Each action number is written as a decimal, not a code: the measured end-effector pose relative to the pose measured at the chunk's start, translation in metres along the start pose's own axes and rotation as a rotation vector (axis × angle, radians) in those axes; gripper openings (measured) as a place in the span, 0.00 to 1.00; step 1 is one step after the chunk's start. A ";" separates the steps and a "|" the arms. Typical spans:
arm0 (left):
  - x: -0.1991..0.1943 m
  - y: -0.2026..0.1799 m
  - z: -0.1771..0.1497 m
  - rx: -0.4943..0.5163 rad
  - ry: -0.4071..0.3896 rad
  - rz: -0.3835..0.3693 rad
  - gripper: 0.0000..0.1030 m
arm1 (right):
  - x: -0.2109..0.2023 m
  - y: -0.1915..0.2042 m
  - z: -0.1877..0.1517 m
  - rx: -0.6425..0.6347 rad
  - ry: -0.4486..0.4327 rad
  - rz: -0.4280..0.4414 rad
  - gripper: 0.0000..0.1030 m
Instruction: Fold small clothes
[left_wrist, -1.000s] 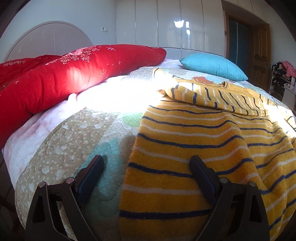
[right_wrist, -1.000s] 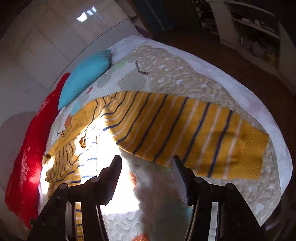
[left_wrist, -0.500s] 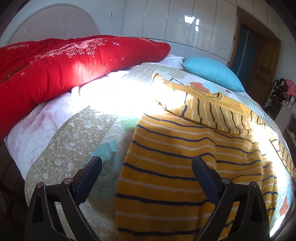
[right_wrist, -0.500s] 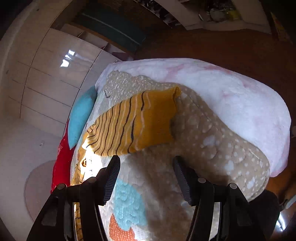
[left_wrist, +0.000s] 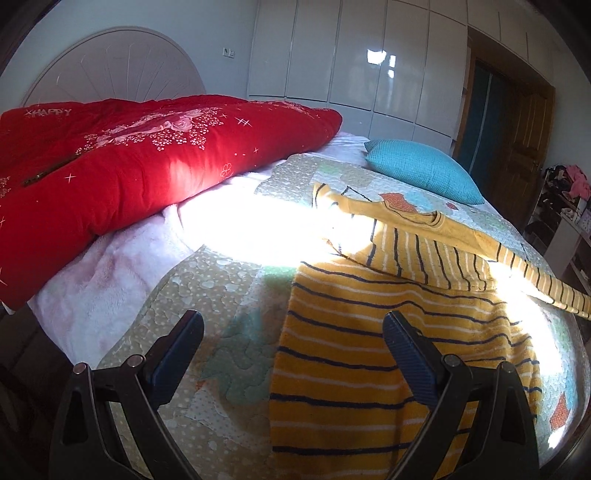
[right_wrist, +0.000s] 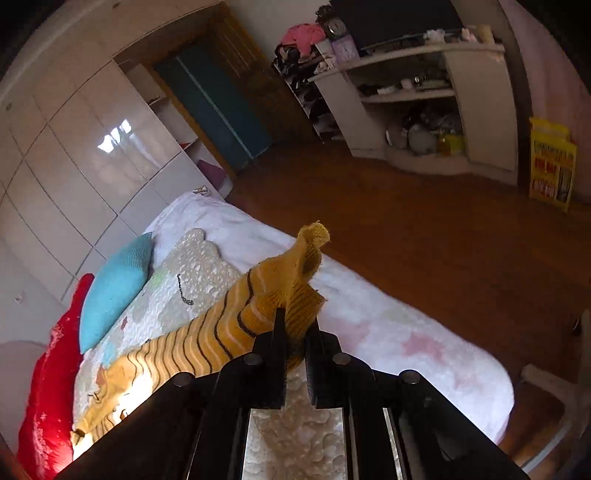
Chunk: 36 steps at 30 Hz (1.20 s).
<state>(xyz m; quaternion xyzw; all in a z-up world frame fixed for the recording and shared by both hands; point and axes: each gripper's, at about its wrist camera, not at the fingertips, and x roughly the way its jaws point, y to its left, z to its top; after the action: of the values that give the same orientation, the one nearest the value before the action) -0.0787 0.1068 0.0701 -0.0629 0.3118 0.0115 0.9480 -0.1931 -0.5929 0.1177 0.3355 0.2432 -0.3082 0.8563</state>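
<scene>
You are working in a bedroom with a glossy white wardrobe wall (left_wrist: 351, 62) at twelve o'clock in your left wrist view and a brown wooden door (left_wrist: 524, 147) at two o'clock. In your right wrist view a dark wood floor (right_wrist: 424, 221) fills the space toward two o'clock, with open white shelves (right_wrist: 424, 92) crowded with small items at one o'clock.

The bed (left_wrist: 122, 280) takes up most of both views, covered by a pale patterned quilt (left_wrist: 207, 295) with a strong patch of sunlight across it. A thick red comforter (left_wrist: 140, 166) lies along the headboard side at ten o'clock, and a turquoise pillow (left_wrist: 421, 170) sits at one o'clock.

The yellow striped sweater (left_wrist: 369, 350) is spread on the quilt, its body running from center toward five o'clock in your left view.

Your left gripper (left_wrist: 291, 328) hovers with its jaws spread wide, one finger over bare quilt, the other over the sweater body, gripping nothing. Your right gripper (right_wrist: 295, 325) is pinched tight on the sleeve cuff (right_wrist: 306, 258), which is lifted off the bed.
</scene>
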 end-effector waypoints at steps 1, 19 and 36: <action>-0.002 0.005 0.000 -0.006 -0.006 0.002 0.94 | -0.004 0.019 0.002 -0.049 -0.002 0.005 0.09; 0.003 0.068 -0.029 -0.114 0.049 -0.015 0.94 | 0.058 0.454 -0.256 -0.647 0.522 0.628 0.09; 0.014 0.087 -0.044 -0.179 0.094 -0.023 0.94 | 0.068 0.547 -0.396 -1.054 0.620 0.664 0.29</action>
<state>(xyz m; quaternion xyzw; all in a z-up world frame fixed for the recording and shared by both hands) -0.0984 0.1872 0.0172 -0.1513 0.3529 0.0252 0.9230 0.1491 -0.0106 0.0475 0.0041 0.4784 0.2392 0.8449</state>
